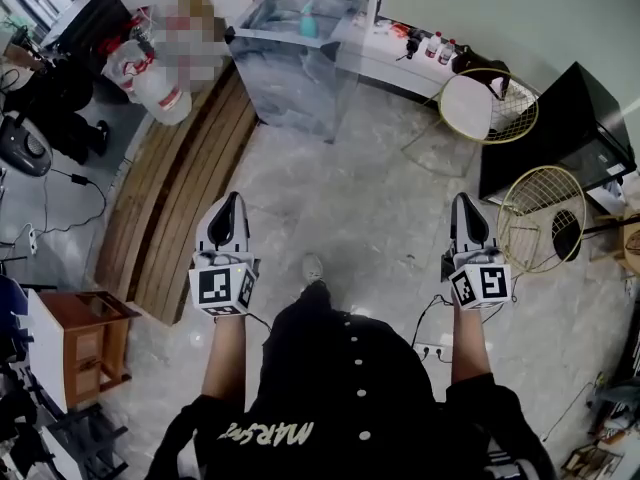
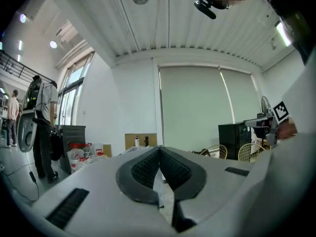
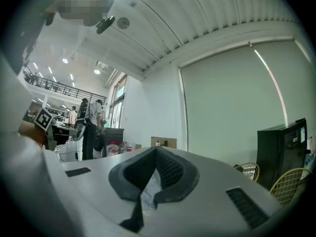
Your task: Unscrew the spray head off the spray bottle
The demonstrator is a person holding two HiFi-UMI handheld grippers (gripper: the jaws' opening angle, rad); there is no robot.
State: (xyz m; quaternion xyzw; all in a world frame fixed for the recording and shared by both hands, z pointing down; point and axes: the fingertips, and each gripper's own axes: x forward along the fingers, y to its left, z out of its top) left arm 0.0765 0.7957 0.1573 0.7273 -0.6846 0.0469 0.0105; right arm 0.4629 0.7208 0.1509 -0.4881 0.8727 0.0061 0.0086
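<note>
A teal spray bottle (image 1: 308,20) stands on a clear-topped table (image 1: 262,36) far ahead, well out of reach of both grippers. My left gripper (image 1: 231,198) is held out at waist height over the marble floor, jaws shut with nothing in them. My right gripper (image 1: 462,198) is level with it to the right, also shut and empty. In the left gripper view the pads of the left gripper (image 2: 159,148) meet along a closed seam. The right gripper view shows the right gripper (image 3: 155,148) closed the same way. The bottle is hidden in both gripper views.
Wooden planks (image 1: 185,198) lie on the floor at left, with a wooden stool (image 1: 85,338) nearer. Two round wire tables (image 1: 488,105) (image 1: 540,218) and a black cabinet (image 1: 560,133) stand at right. A white shelf (image 1: 400,53) holds small bottles. People (image 2: 42,127) stand at far left.
</note>
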